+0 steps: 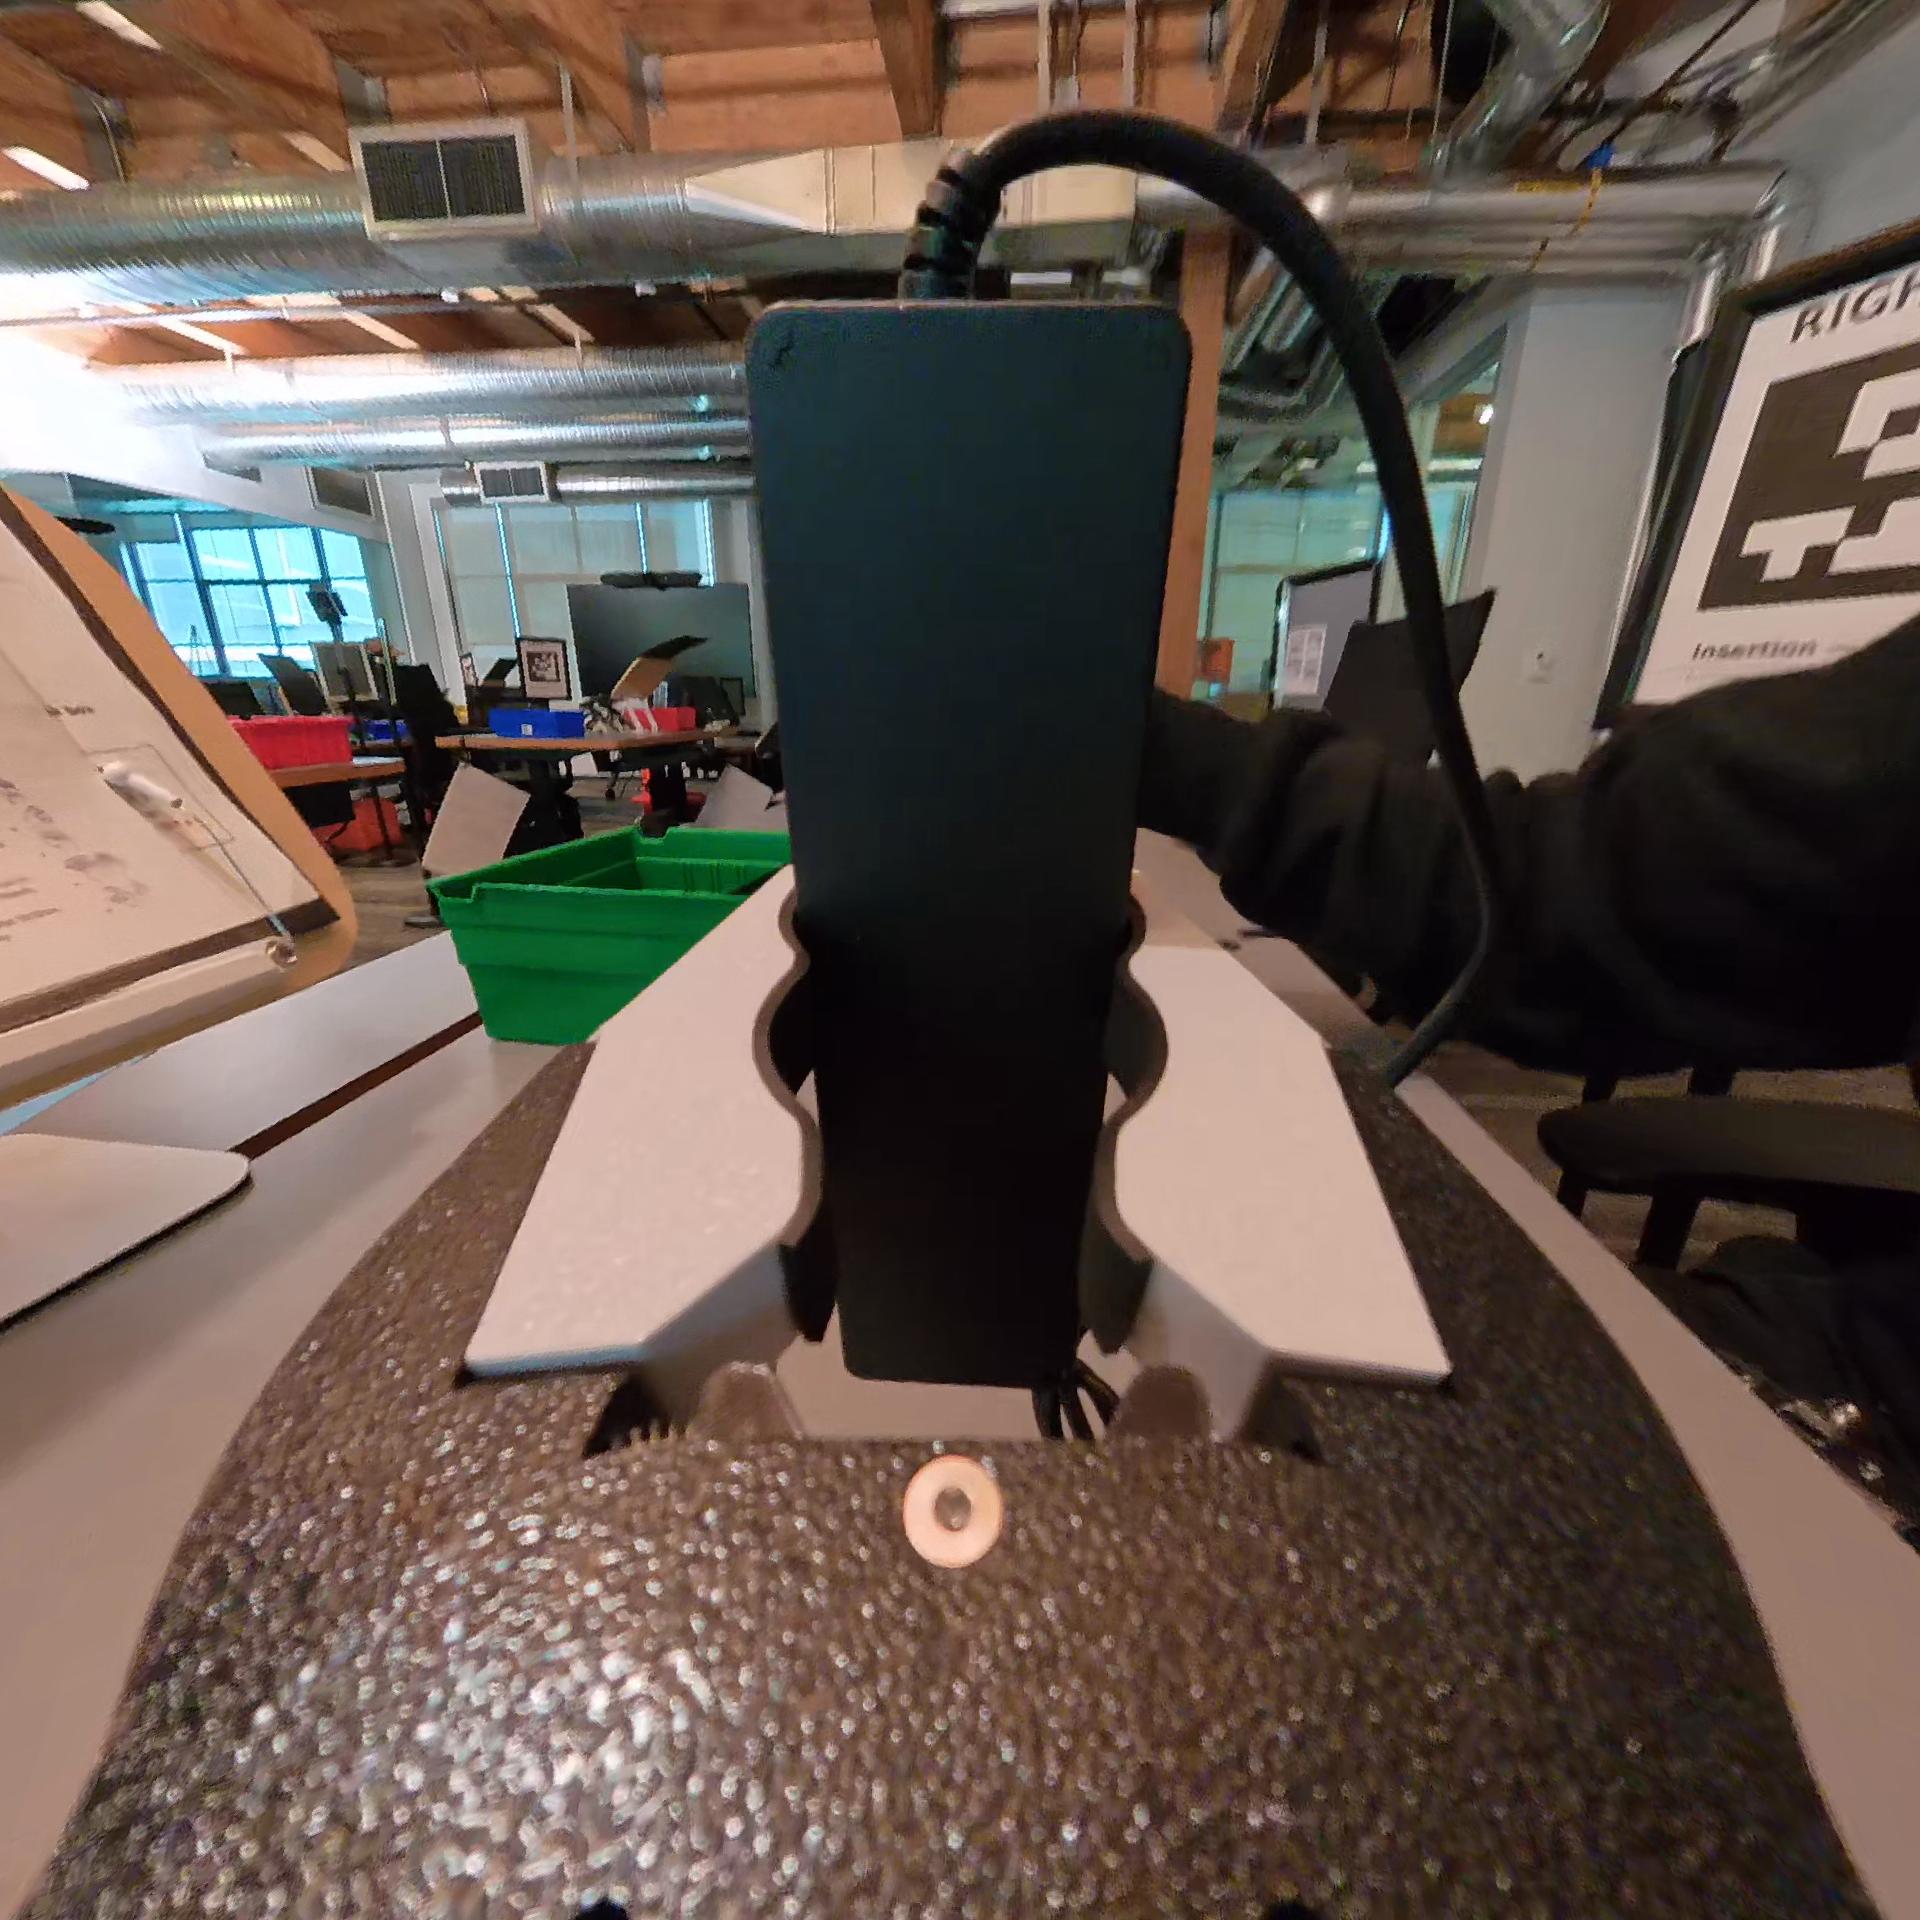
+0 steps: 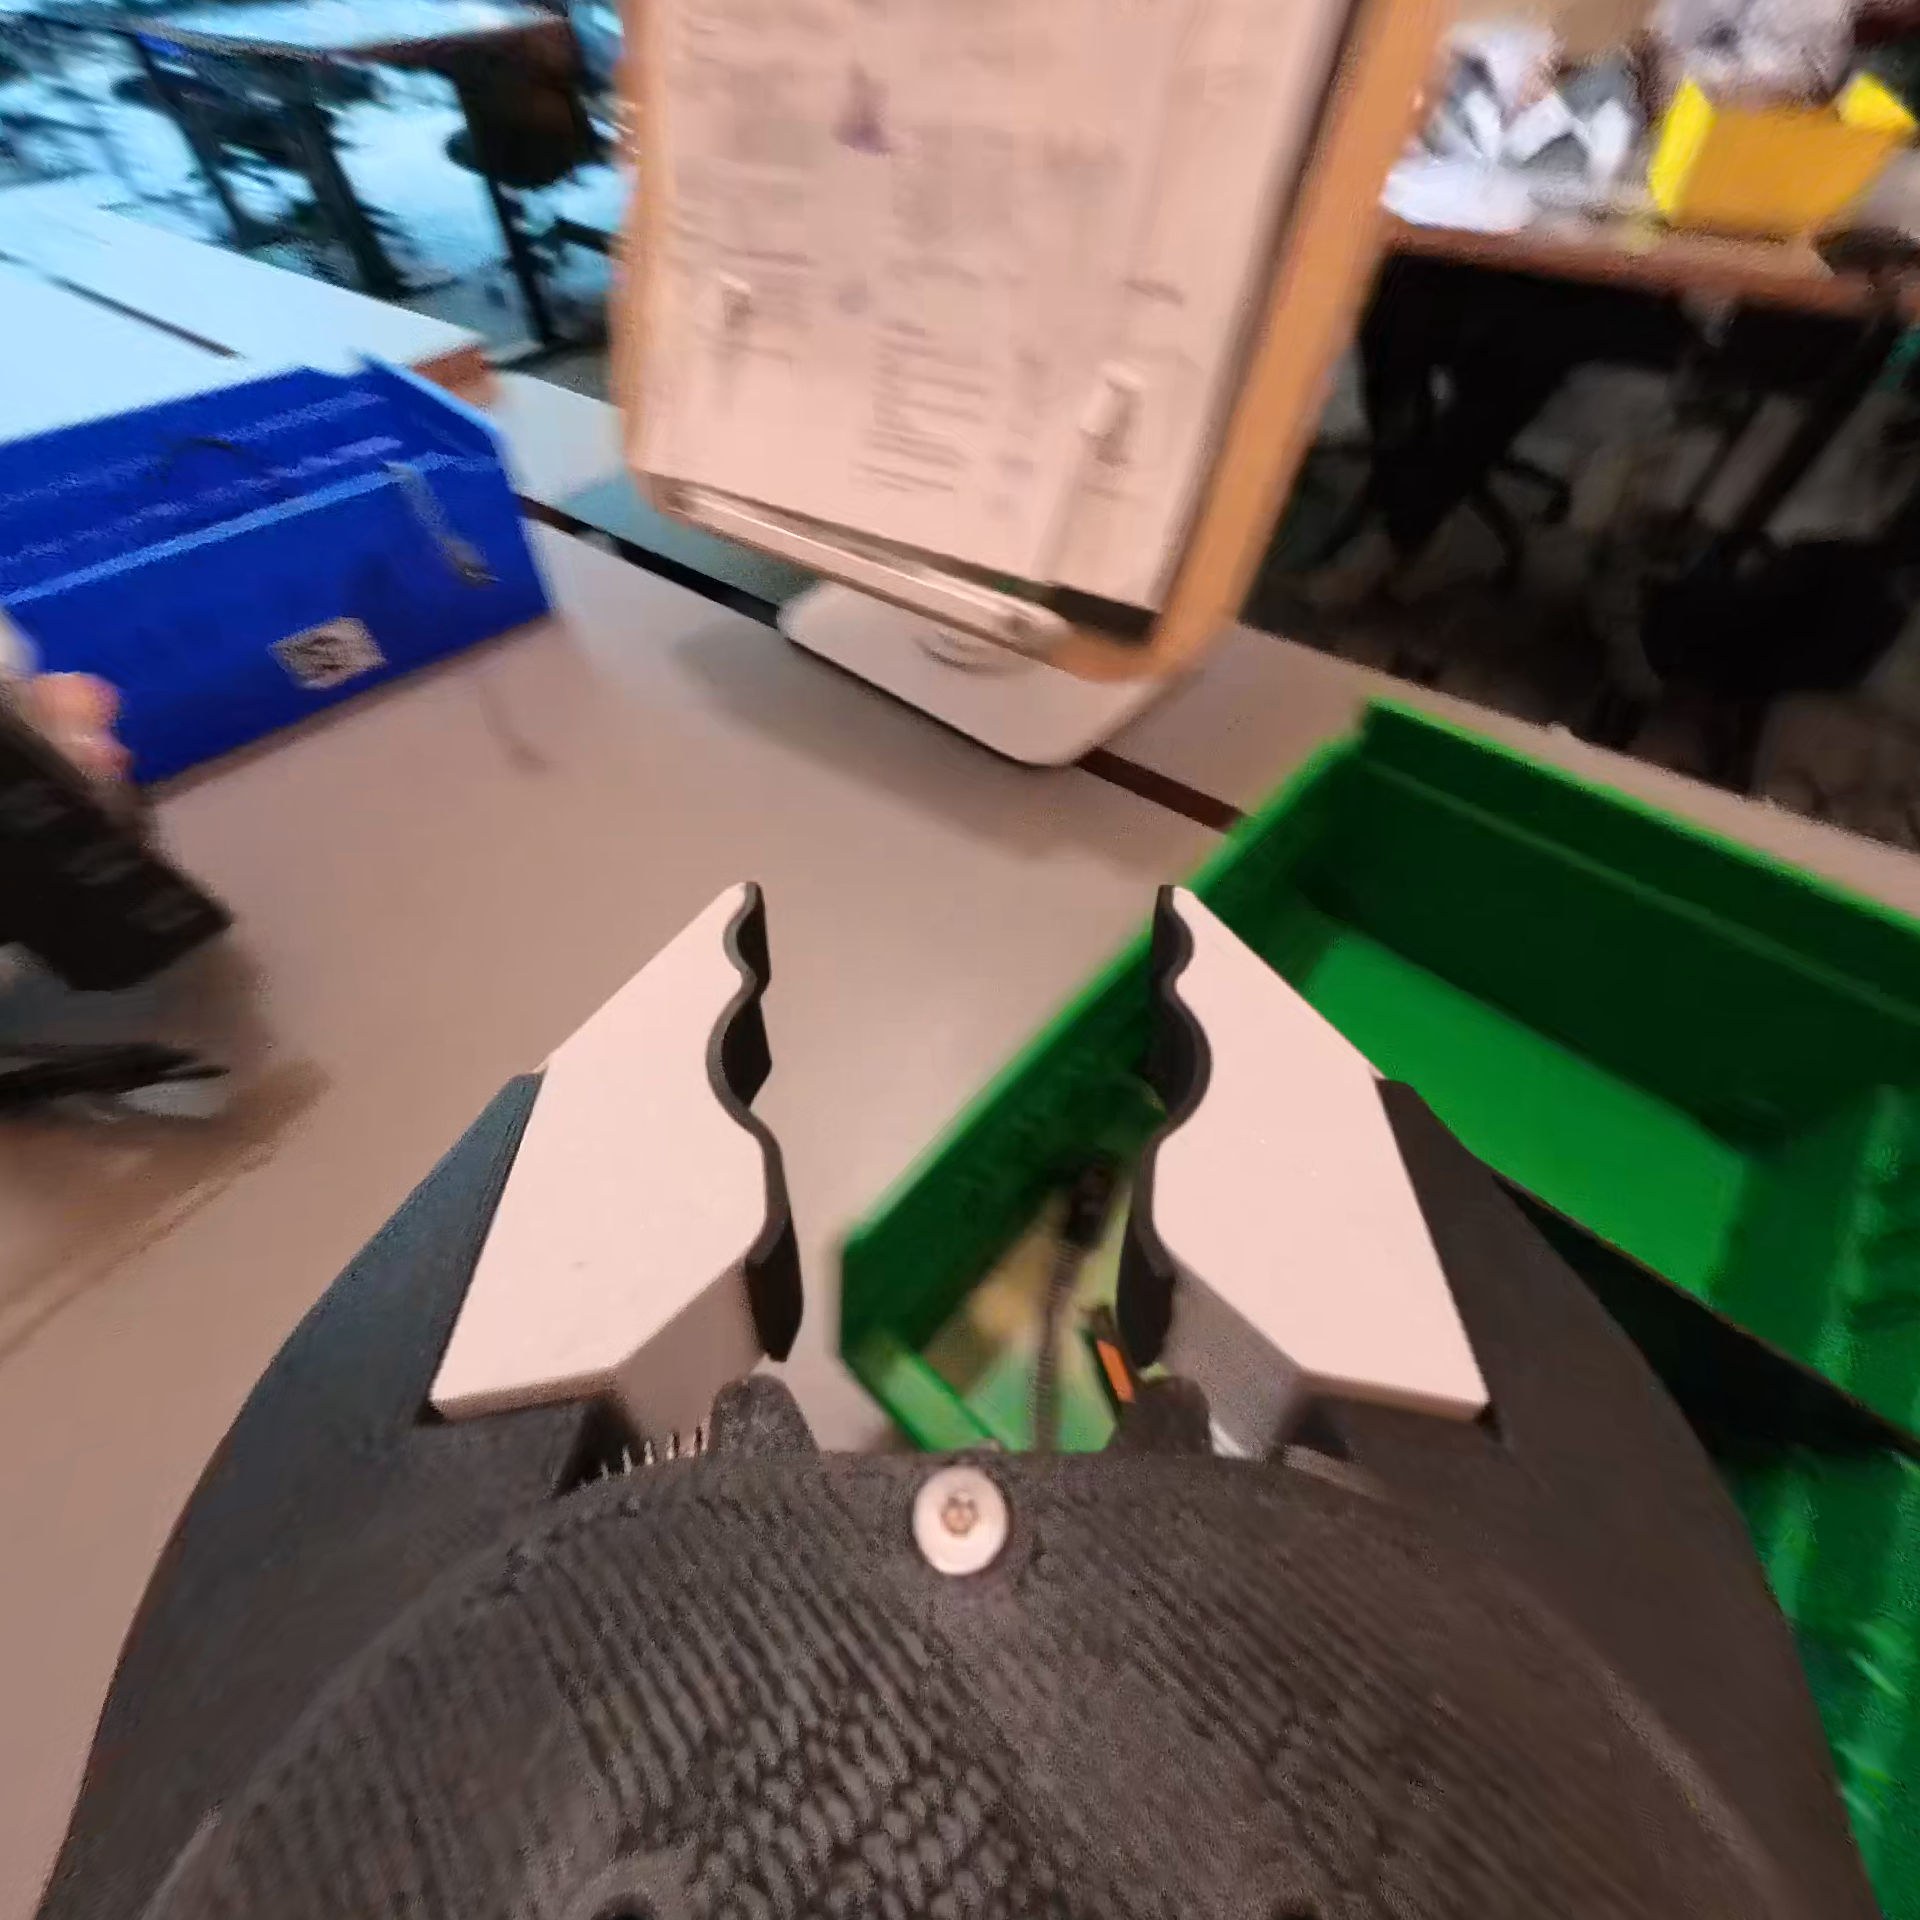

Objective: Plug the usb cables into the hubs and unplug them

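My left gripper (image 1: 961, 935) is shut on a flat black usb hub (image 1: 966, 675) and holds it upright above the table. The hub's thick black cable (image 1: 1392, 499) leaves its top end and arcs down to the right. A black-sleeved arm (image 1: 1621, 883) reaches in behind the hub from the right. My right gripper (image 2: 961, 935) is open and empty, over the near left corner of a green bin (image 2: 1558, 1039). A thin cable and a small dark connector (image 2: 1086, 1216) lie in the bin's near compartment, seen blurred between my fingers.
A grey table (image 2: 436, 935) carries a blue bin (image 2: 260, 561) at the left and a wooden document stand with a sheet (image 2: 966, 291) on a white base. The green bin (image 1: 582, 935) and the stand (image 1: 135, 810) also show in the left wrist view. A marker board (image 1: 1818, 488) stands at the right.
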Demonstrator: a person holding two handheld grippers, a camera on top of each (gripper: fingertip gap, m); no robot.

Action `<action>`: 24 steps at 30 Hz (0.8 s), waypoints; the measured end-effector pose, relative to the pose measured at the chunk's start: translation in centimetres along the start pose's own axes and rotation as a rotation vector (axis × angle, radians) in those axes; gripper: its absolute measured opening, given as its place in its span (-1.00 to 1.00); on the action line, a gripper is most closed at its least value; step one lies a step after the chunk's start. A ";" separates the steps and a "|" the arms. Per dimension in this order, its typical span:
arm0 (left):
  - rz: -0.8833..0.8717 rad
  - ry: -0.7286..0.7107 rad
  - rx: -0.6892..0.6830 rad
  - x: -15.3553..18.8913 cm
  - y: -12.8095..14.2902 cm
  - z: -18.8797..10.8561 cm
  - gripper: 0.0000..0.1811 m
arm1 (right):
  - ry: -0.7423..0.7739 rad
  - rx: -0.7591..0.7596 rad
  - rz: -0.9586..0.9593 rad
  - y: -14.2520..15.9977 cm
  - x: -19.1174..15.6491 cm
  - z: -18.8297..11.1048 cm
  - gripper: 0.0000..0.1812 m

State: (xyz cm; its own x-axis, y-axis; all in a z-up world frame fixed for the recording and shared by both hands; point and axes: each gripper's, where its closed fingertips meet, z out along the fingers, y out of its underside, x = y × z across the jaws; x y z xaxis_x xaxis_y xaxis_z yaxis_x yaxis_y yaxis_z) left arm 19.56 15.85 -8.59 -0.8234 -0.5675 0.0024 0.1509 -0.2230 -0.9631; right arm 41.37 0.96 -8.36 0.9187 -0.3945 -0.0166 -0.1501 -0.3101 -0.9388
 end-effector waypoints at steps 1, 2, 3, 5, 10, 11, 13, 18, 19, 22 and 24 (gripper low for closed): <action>-0.008 0.008 0.027 0.2 -0.5 0.0 -0.43 | -0.071 0.013 -0.040 -0.5 -3.1 0.1 -0.19; -0.019 0.019 0.057 0.4 -1.1 0.1 -0.42 | -0.168 -0.002 -0.079 -0.3 -6.8 0.4 -0.18; -0.029 0.031 0.084 0.7 -1.6 0.1 -0.42 | -0.269 -0.020 -0.117 0.3 -10.8 0.9 -0.20; -0.032 0.055 0.119 1.3 -2.4 0.2 -0.42 | -0.419 -0.009 -0.186 1.6 -17.8 2.3 -0.25; 0.003 0.096 0.114 2.5 -2.6 0.7 -0.42 | -0.615 0.048 -0.175 2.6 -27.9 5.1 -0.20; 0.004 0.106 0.111 2.7 -2.5 0.7 -0.42 | -0.610 0.050 -0.175 2.6 -28.4 5.7 -0.20; -0.003 0.116 0.099 2.8 -2.1 0.8 -0.42 | -0.592 0.068 -0.170 2.3 -28.6 6.7 -0.23; -0.018 0.132 0.104 2.9 -2.0 0.6 -0.42 | -0.619 0.107 -0.253 2.1 -29.8 6.6 -0.44; -0.015 0.137 0.099 3.0 -1.9 0.6 -0.42 | -0.617 0.104 -0.262 2.2 -29.8 6.6 -0.44; -0.027 0.152 0.105 3.2 -1.9 0.7 -0.41 | -0.603 0.095 -0.301 2.4 -29.5 6.3 -0.44; -0.064 0.126 0.116 2.6 -2.1 0.5 -0.36 | -0.563 0.116 -0.321 2.1 -28.6 5.9 -0.45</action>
State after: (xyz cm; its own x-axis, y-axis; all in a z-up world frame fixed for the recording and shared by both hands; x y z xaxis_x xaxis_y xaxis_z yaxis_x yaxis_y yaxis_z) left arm 17.34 14.44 -6.44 -0.8942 -0.4472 0.0220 0.1520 -0.3494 -0.9246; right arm 16.97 16.71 -11.89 0.9667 0.2247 0.1222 0.1744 -0.2297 -0.9575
